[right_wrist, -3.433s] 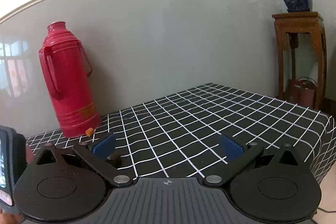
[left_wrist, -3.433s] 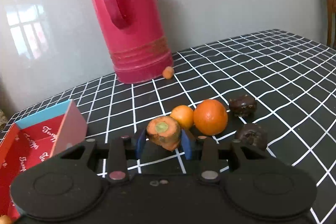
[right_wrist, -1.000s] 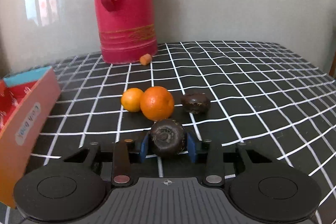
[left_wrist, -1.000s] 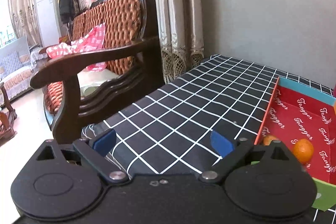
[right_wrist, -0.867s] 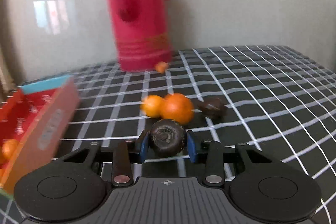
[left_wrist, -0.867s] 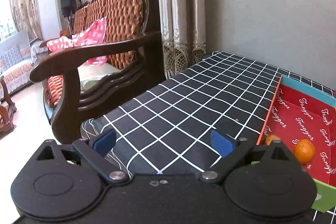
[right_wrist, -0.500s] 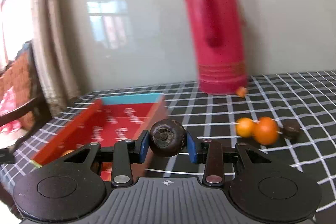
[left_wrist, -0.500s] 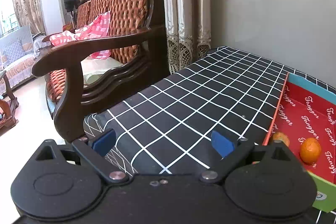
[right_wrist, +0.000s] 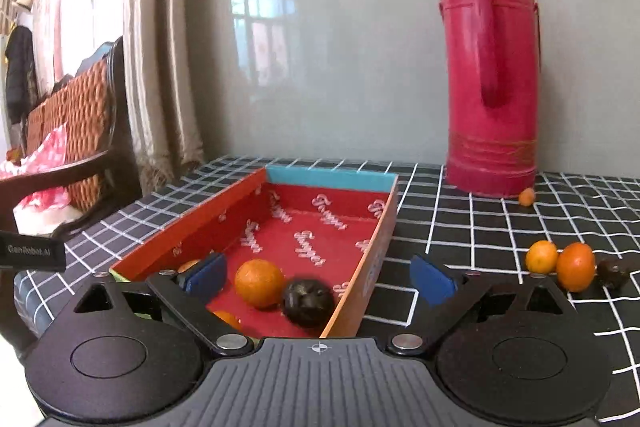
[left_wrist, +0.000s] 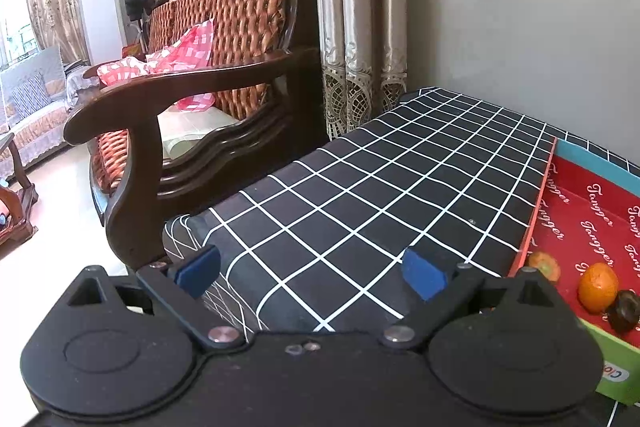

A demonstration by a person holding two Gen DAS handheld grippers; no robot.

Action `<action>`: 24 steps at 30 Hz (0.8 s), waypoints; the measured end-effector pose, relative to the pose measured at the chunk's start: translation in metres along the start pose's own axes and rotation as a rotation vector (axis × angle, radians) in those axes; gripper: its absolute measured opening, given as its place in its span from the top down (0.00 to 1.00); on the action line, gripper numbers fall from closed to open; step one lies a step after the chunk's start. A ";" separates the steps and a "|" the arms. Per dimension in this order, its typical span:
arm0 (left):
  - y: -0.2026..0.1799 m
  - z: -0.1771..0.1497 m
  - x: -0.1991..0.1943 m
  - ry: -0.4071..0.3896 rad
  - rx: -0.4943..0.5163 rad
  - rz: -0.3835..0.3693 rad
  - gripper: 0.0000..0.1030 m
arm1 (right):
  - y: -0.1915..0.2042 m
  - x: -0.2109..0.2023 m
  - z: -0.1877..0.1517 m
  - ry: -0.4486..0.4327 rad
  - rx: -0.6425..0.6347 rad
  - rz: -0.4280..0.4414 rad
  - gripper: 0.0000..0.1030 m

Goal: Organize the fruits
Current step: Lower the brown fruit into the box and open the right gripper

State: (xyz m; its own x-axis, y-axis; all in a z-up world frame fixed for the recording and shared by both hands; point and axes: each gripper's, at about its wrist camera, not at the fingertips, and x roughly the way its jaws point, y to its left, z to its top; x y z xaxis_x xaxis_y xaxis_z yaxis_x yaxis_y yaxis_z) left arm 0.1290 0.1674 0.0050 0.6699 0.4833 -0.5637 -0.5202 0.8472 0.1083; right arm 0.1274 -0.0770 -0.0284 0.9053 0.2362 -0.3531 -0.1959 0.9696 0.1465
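Note:
My right gripper (right_wrist: 318, 277) is open over the near end of the red box (right_wrist: 390, 215). A dark round fruit (right_wrist: 308, 302) lies in the box beside an orange (right_wrist: 259, 282), with more orange fruit partly hidden behind my left finger. On the checked cloth to the right lie a small orange (right_wrist: 541, 256), a larger orange (right_wrist: 575, 266) and another dark fruit (right_wrist: 612, 273). My left gripper (left_wrist: 310, 269) is open and empty over the table's left corner; the box (left_wrist: 538, 211) with an orange (left_wrist: 598, 287) and the dark fruit (left_wrist: 624, 311) shows at its right.
A tall red thermos (right_wrist: 492, 75) stands at the back by the wall, a tiny orange fruit (right_wrist: 527, 195) at its foot. A wooden armchair (left_wrist: 180, 107) stands just off the table's left edge. Curtains (left_wrist: 356, 19) hang behind it.
My right gripper carried the dark fruit left to the box, opened and let it go; the fruit now lies in the box. My left gripper stayed open and hardly moved.

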 end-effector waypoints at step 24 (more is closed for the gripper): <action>-0.099 -0.026 -0.060 -0.187 0.221 -0.241 0.08 | -0.086 -0.061 0.003 -0.080 0.012 -0.685 0.00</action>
State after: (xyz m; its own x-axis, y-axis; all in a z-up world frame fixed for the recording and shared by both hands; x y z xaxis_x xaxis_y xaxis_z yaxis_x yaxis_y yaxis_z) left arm 0.1265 0.0489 0.0073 0.8548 0.2789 -0.4376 -0.2225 0.9588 0.1766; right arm 0.0902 -0.1751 -0.0169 0.8483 -0.4358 -0.3007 0.4343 0.8976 -0.0756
